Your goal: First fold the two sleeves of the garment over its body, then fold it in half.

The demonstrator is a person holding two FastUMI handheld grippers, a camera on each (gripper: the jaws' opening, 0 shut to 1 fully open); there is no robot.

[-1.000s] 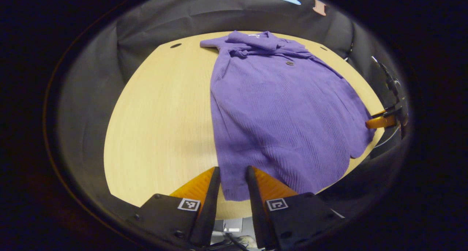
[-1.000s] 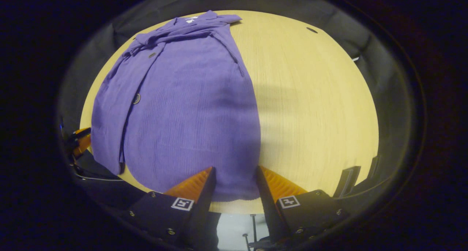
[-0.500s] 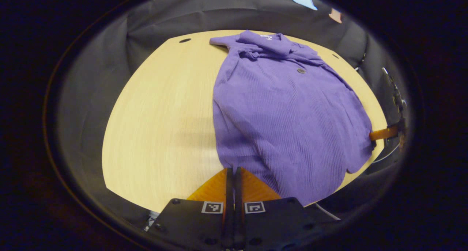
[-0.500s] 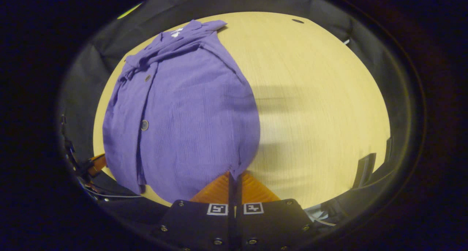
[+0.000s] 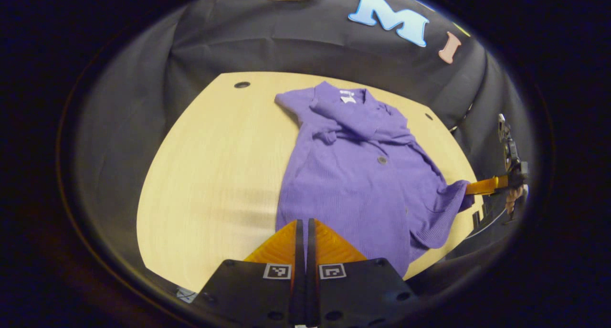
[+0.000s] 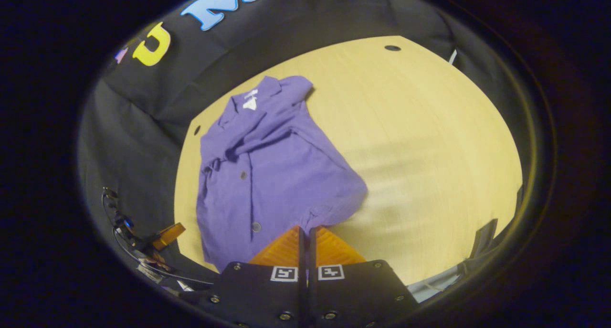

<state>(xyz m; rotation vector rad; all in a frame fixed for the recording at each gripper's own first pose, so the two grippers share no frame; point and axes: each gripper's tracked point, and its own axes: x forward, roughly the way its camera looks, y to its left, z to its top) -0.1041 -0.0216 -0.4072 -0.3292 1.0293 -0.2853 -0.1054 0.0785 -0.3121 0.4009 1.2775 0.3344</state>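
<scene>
Holding a hem corner each, my left gripper (image 5: 301,223) and right gripper (image 6: 304,230) are both pinched tight on the purple button-front shirt (image 5: 353,175). Hem lifted; collar end lies on the wooden table (image 5: 215,165).

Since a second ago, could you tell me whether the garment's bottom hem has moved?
Yes. The hem, pinched in the right claw, has lifted off the table's near edge toward the collar.

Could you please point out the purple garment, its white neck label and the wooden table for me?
Purple garment (image 5: 353,185), left gripper view: middle of its buttoned body.
White neck label (image 6: 249,103), right gripper view: the tag inside the collar.
Wooden table (image 6: 429,127), right gripper view: bare top beside the garment.
</scene>
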